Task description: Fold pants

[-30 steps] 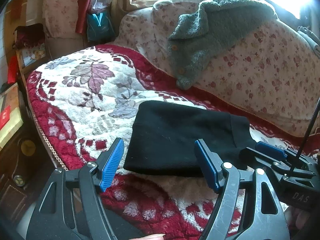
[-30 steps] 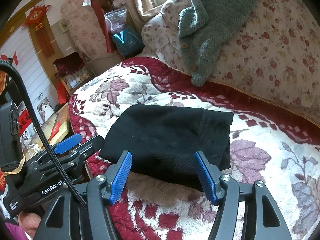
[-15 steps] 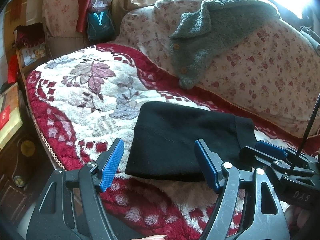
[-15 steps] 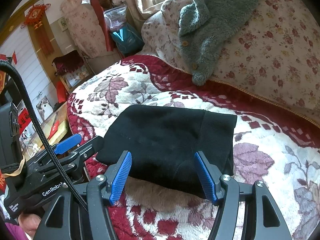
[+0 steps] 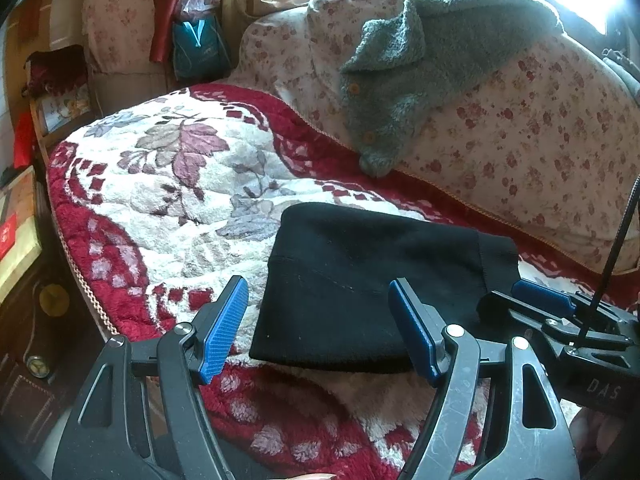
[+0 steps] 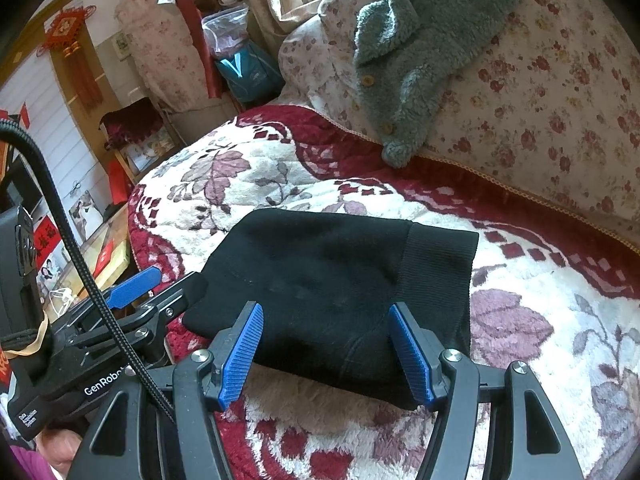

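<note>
The black pants (image 5: 360,280) lie folded into a compact rectangle on the red and white floral blanket (image 5: 168,200), ribbed waistband (image 6: 436,272) at the right end. My left gripper (image 5: 317,282) hovers open over the bundle's near left part, blue pads wide apart and off the cloth. In the right wrist view the right gripper (image 6: 326,308) is open above the pants' (image 6: 320,272) near edge, nothing between its fingers. Each gripper shows in the other's view: the right one (image 5: 536,300) at the waistband end, the left one (image 6: 132,284) at the bundle's left corner.
A grey-green fleece cardigan (image 5: 420,64) hangs over the floral sofa back (image 5: 540,140). The blanket's edge (image 5: 80,276) drops to a low wooden table (image 5: 16,240) on the left. A teal bag (image 5: 196,52) stands behind the sofa's far end.
</note>
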Demonstrator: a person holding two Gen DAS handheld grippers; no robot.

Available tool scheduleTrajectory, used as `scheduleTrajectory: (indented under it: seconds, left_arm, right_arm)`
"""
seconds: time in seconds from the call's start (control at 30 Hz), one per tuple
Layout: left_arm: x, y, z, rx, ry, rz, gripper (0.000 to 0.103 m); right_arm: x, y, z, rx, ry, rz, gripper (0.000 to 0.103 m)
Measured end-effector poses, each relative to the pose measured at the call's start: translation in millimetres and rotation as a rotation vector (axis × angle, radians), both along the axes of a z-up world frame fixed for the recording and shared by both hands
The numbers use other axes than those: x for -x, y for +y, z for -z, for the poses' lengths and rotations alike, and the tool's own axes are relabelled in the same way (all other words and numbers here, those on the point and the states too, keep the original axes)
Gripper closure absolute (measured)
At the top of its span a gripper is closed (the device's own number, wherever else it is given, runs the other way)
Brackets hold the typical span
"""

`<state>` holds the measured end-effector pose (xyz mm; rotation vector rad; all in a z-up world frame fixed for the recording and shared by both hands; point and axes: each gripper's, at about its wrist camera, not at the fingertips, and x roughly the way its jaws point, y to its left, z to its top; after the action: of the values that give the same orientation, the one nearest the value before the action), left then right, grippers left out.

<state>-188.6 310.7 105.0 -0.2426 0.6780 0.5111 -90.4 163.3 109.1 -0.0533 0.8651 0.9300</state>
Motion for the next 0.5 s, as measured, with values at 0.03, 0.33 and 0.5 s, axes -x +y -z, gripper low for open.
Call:
scheduleTrajectory:
  seconds: [0.03, 0.33, 0.5]
  left_arm:
    - [-0.7, 0.3, 0.2, 0.000, 0.000, 0.001, 0.029]
    - [-9.3, 2.6, 3.7, -0.001, 0.011, 0.004, 0.029]
    - [-12.8, 3.7, 7.2, -0.001, 0.019, 0.000, 0.029]
  right_arm:
    - [-0.9, 0.6, 0.0, 0.001, 0.000, 0.000, 0.040]
    - [-8.4, 5.8, 6.0, 0.006, 0.015, -0.003, 0.040]
    - [-12.1, 7.4, 9.9, 0.007, 0.025, -0.006, 0.039]
